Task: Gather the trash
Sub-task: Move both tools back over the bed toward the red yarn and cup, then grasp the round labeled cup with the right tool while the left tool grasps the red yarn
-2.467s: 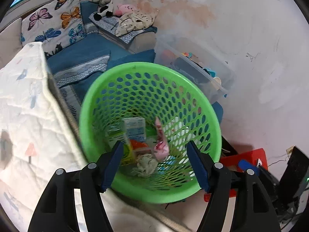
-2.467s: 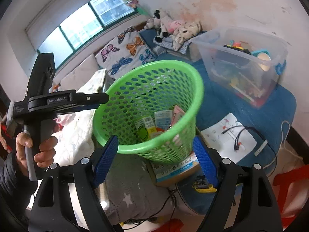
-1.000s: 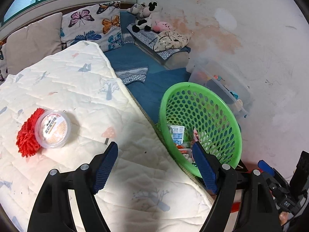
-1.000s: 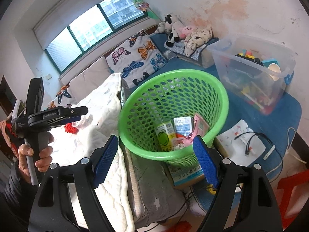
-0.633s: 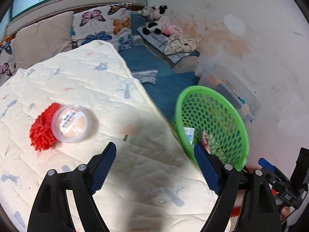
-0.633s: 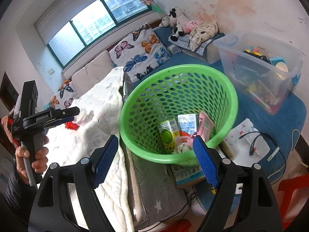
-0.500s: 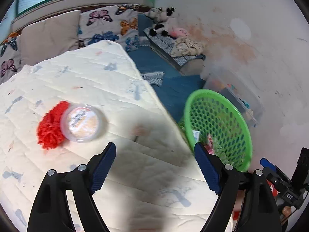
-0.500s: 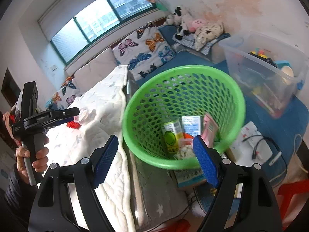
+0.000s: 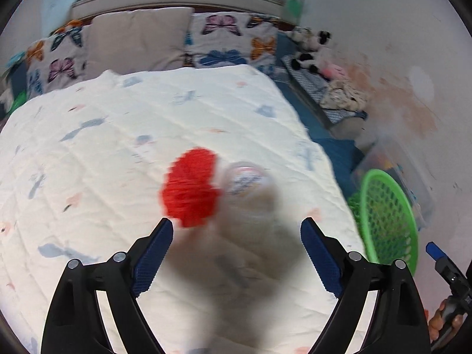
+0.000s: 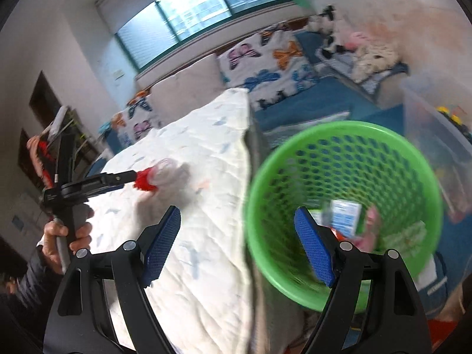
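While several wrappers and cartons already lie in the green basket [image 10: 348, 159] beside the bed [image 9: 118, 153], the left tool [image 9: 236, 230], opening wide and empty, nears a red pompom [image 9: 188, 188] and lidded cup [image 9: 246, 177] still uncollected.

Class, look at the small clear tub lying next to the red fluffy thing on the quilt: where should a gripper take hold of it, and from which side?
Grip the clear tub across its round rim, coming from above: it looks low and lid-up on the quilt.
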The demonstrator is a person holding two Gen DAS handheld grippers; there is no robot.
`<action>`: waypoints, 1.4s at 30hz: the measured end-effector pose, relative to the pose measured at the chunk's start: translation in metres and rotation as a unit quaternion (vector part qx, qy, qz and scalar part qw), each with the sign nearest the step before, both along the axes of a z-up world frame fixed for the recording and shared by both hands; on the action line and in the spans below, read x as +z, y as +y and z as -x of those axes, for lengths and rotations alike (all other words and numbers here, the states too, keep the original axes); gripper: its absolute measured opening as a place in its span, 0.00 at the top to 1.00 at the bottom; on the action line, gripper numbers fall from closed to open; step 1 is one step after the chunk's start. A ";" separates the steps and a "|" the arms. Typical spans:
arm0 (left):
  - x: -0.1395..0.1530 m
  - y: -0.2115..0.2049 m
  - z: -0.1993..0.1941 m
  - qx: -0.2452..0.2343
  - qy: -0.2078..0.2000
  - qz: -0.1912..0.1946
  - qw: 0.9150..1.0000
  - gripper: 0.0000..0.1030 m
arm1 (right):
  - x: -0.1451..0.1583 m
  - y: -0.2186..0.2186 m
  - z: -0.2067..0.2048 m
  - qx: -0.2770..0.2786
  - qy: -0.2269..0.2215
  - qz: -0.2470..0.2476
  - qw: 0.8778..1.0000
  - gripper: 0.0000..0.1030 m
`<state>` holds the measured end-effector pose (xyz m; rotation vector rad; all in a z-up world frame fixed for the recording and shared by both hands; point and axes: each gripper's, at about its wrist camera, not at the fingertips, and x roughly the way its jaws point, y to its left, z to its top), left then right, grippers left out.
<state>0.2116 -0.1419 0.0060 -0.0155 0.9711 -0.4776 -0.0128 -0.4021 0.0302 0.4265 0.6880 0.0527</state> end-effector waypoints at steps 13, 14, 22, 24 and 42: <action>-0.002 0.075 -0.012 0.074 0.010 0.012 0.997 0.28 | -0.013 0.092 -0.115 0.145 0.029 0.033 0.988 0.23; -0.002 0.079 -0.012 0.079 0.012 0.014 0.997 0.28 | -0.014 0.098 -0.123 0.153 0.032 0.036 0.987 0.23; -0.004 0.085 -0.018 0.097 0.019 0.024 0.995 0.28 | -0.032 0.135 -0.179 0.203 0.057 0.060 0.976 0.23; -0.005 0.085 -0.023 0.101 0.025 0.031 0.994 0.28 | -0.038 0.142 -0.190 0.209 0.063 0.069 0.973 0.23; -0.022 0.031 -0.067 0.065 0.068 0.054 0.994 0.31 | -0.056 0.159 -0.221 0.212 0.079 0.102 0.969 0.36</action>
